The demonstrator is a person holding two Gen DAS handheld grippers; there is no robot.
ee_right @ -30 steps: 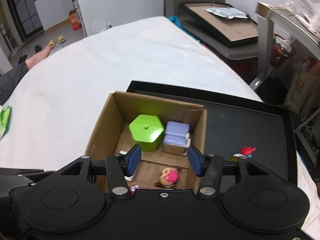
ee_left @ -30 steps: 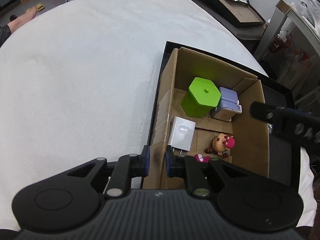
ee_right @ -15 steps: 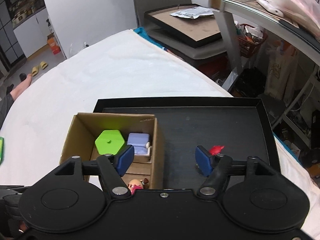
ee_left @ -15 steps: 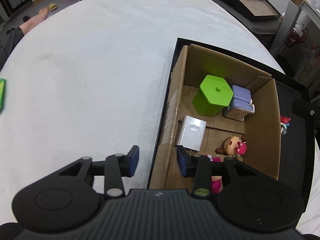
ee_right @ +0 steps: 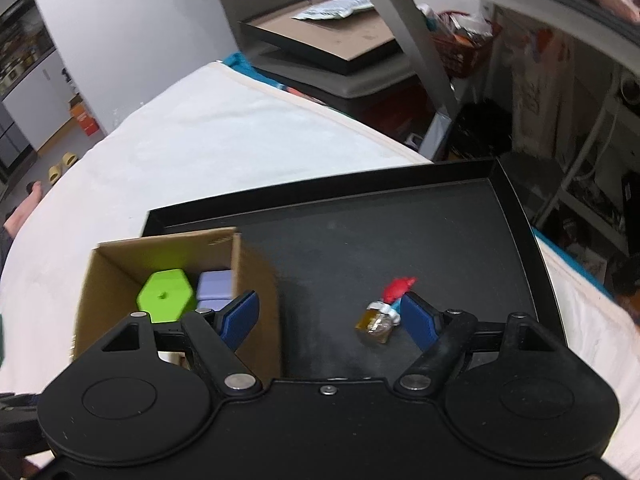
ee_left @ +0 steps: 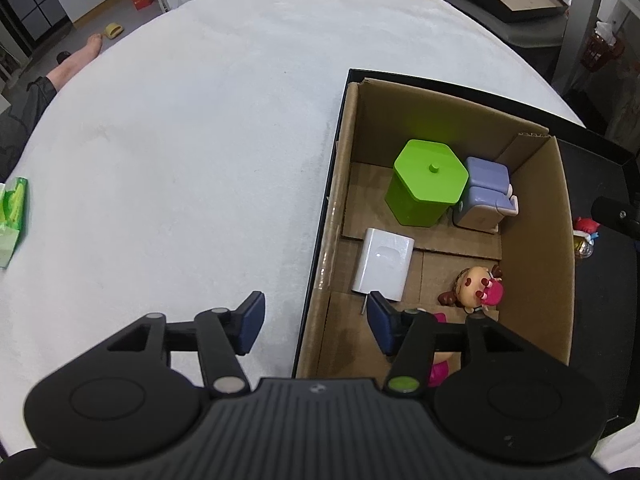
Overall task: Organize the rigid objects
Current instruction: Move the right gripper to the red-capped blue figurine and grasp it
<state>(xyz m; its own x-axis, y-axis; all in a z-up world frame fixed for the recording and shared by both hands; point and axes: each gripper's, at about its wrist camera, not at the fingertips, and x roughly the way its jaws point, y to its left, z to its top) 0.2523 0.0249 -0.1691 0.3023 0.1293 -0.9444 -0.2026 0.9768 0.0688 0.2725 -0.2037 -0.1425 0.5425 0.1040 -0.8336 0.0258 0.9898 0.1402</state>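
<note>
Toy (ee_right: 383, 312) lies alone on the tray (ee_right: 440, 240), outside the box (ee_right: 256, 280). Right claw (ee_right: 330, 318) has swung from the box to it, open and empty; left claw (ee_left: 316, 322) has let go of the wall, open.

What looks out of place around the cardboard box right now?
One small toy with a red top lies alone on the black tray, outside the cardboard box that holds the other items. The right hand-held gripper is open near it.

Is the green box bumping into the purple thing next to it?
Cannot tell. In the left wrist view the green box overlaps the purple thing with no floor visible between, but the overlap hides any contact or gap.
</note>
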